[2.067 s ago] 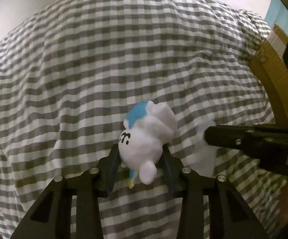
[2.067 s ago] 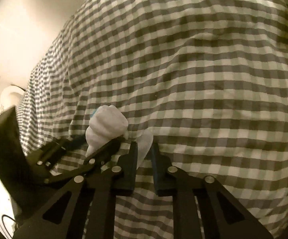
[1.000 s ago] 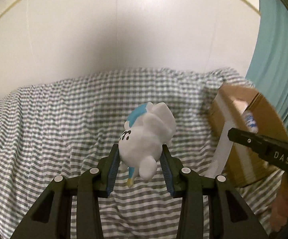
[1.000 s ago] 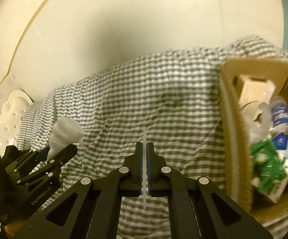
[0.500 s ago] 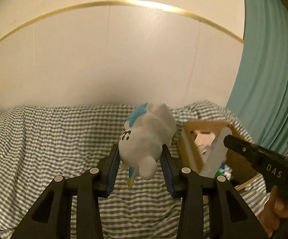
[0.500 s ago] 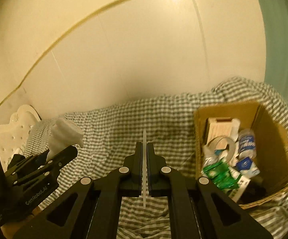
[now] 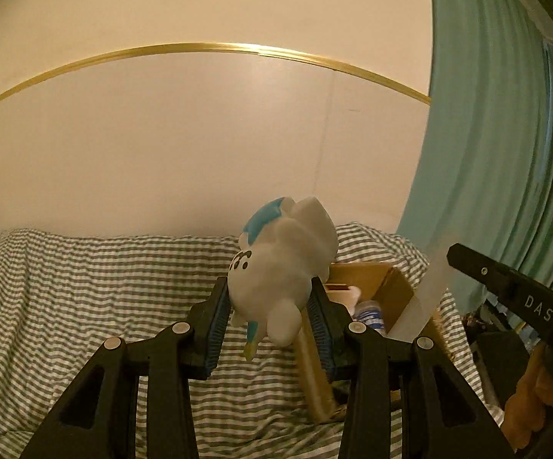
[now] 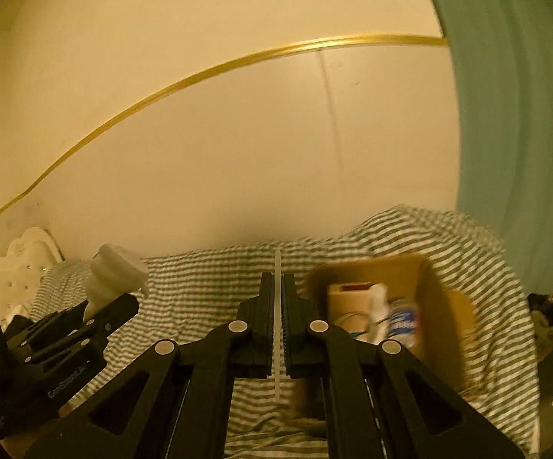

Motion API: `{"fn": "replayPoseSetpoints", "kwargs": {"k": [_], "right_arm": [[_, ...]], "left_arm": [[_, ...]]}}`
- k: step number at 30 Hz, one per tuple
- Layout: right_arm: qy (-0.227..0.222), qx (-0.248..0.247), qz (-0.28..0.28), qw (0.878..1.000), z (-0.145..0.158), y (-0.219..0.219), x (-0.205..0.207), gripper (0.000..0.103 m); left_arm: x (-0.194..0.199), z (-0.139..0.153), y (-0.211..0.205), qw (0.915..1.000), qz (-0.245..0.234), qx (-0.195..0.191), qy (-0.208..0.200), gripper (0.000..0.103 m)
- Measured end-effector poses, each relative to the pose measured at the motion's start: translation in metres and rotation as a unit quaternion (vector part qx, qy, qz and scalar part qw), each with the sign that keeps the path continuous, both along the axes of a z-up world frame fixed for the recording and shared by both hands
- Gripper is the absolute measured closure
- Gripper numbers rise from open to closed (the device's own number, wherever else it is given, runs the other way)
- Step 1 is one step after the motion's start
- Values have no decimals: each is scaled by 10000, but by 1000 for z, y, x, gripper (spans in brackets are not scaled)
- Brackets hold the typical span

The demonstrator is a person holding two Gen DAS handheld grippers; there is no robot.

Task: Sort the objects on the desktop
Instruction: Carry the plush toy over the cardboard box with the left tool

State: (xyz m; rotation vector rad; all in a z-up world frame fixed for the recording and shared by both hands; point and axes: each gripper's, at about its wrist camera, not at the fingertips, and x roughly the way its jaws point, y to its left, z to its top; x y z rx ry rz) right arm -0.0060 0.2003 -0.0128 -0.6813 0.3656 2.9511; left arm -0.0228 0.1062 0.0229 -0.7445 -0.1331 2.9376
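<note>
Between the blue-padded jaws of the left gripper point(image 7: 272, 317) sits a white squishy toy animal with a blue tuft and a small painted face point(image 7: 280, 271), clamped across its rounded body and lifted clear above the grey-and-white checked cloth point(image 7: 85, 287). Its head and one stubby limb hang out toward the camera, its ears away from it. It looks light and soft, probably foam or rubber, so the pads can sink in a little; the broad middle is the sensible place to hold, since the limbs and tuft would bend or slip free.

The right gripper point(image 8: 278, 321) has its jaws pinched nearly together on a thin, flat, translucent white plastic strip point(image 8: 277, 267), held edge-on so both ends stick out past the pads. From the left wrist view the strip point(image 7: 433, 287) appears as a pale blade, likely light, flexible and rather slippery.

Ahead and lower lies an open brown cardboard box point(image 8: 441, 306) holding bottles and small packets, presumably where both pieces go.
</note>
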Motion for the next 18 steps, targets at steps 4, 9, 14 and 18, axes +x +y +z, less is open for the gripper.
{"fn": "replayPoseSetpoints", "kwargs": {"k": [4, 9, 14, 18], "right_arm": [[57, 74, -178, 9998, 3, 28, 8, 100], [61, 196, -325, 9993, 3, 55, 14, 100], [-23, 307, -414, 9987, -6, 76, 8, 100], [-133, 438, -427, 9980, -19, 88, -4, 100]], "left_arm": [[-8, 3, 18, 9999, -78, 94, 50, 62], [-20, 3, 44, 9996, -199, 210, 58, 62], [-37, -6, 72, 9991, -374, 192, -77, 62], [-59, -25, 89, 9981, -505, 173, -296, 62]]}}
